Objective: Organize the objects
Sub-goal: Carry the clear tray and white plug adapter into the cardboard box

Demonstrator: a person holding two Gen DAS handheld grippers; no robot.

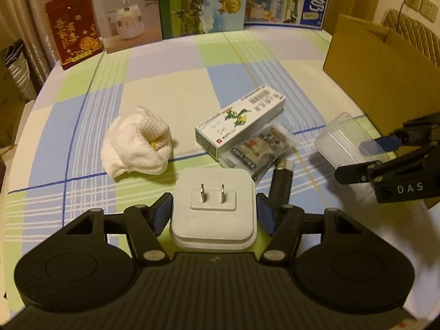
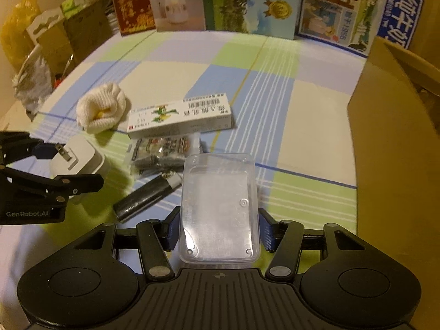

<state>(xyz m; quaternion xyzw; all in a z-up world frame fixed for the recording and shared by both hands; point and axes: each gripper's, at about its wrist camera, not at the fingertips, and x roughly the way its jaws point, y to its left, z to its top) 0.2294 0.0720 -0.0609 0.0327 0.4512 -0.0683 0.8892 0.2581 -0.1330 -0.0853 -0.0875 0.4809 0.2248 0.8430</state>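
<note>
The left claw [image 1: 213, 214] is clamped on a white plug adapter [image 1: 213, 211], its blue pads bearing on the two side faces and the prongs pointing forward; the grip suits a squat block and keeps the prongs clear of the pads. The right claw [image 2: 220, 232] is clamped across the long sides of a clear plastic case [image 2: 220, 211], held flat. Both items appear lifted off the checked tabletop [image 1: 170, 88].

Left on the tabletop: a rolled white cloth [image 1: 137, 143], a medicine box [image 1: 242, 121] resting partly on a clear packet [image 1: 258, 148], and a dark cylinder [image 1: 280, 187] beside it.

An open cardboard box [image 2: 396, 137] stands at the right, a likely destination by judgement. Its interior is hidden. The packet's contents and the case's contents cannot be made out.
</note>
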